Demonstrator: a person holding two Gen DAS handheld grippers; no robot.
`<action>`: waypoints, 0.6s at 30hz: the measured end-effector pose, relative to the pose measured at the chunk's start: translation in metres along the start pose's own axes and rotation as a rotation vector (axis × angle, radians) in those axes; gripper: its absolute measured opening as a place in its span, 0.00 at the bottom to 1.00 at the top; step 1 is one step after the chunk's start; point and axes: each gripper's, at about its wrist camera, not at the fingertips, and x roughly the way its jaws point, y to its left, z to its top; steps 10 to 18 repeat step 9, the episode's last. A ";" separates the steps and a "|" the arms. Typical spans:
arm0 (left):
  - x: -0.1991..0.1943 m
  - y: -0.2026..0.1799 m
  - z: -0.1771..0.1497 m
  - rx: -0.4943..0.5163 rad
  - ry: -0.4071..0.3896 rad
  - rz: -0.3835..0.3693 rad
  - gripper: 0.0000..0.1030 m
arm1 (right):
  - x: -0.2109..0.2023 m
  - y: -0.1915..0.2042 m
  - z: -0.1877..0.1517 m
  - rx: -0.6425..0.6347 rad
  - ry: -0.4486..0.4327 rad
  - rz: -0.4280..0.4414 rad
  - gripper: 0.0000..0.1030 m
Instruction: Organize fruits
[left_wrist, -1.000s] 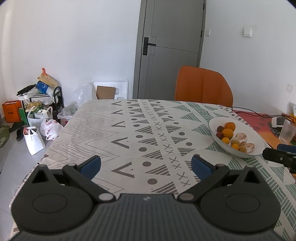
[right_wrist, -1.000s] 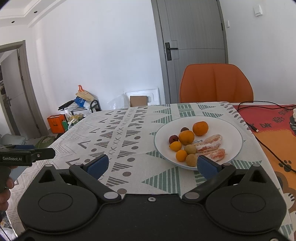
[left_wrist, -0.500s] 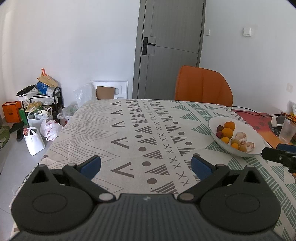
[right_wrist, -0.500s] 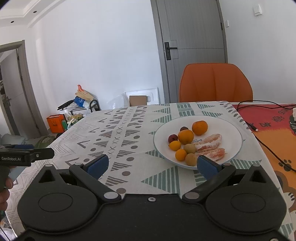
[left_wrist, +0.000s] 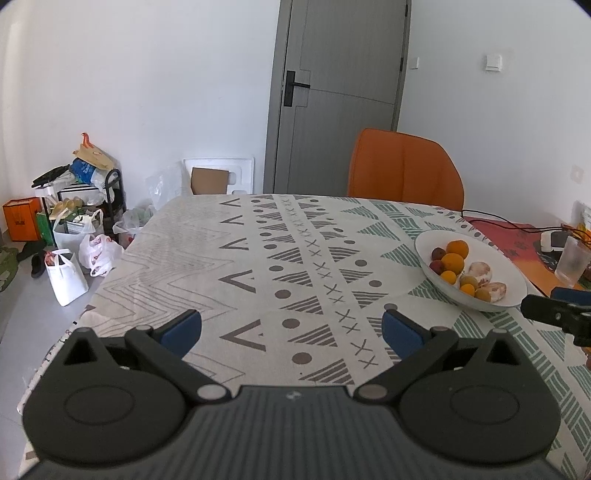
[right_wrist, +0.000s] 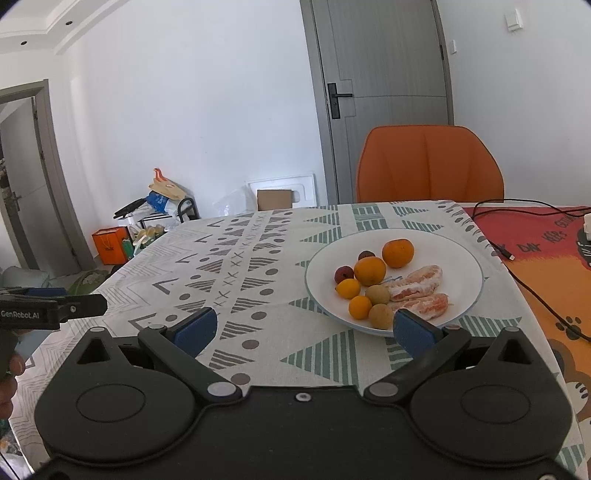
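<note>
A white plate (right_wrist: 458, 258) on the patterned tablecloth holds two oranges (right_wrist: 370, 270), small yellow fruits (right_wrist: 348, 288), two dark red lychees (right_wrist: 343, 274), brownish round fruits (right_wrist: 377, 294) and peeled citrus segments (right_wrist: 419, 280). My right gripper (right_wrist: 302, 328) is open and empty, just in front of the plate's near rim. My left gripper (left_wrist: 291, 328) is open and empty over the cloth, left of the plate (left_wrist: 509, 275). Each gripper's tip shows at the other view's edge.
An orange chair (right_wrist: 428, 162) stands at the table's far side. A red-orange mat (right_wrist: 546, 236) with a black cable (right_wrist: 535, 295) lies right of the plate. A clear cup (left_wrist: 572, 260) stands at the far right. Bags and clutter (left_wrist: 70, 229) sit on the floor left of the table.
Both grippers have drifted very slightly; the plate sits a touch lower in the right wrist view. Both stay open and empty.
</note>
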 end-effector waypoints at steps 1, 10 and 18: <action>0.000 0.000 0.000 0.001 0.000 -0.001 1.00 | 0.000 0.000 0.000 0.000 0.001 0.000 1.00; -0.001 -0.005 -0.002 0.029 -0.014 -0.009 1.00 | 0.001 -0.002 -0.001 0.001 0.007 0.001 1.00; -0.001 -0.005 -0.002 0.029 -0.014 -0.009 1.00 | 0.001 -0.002 -0.001 0.001 0.007 0.001 1.00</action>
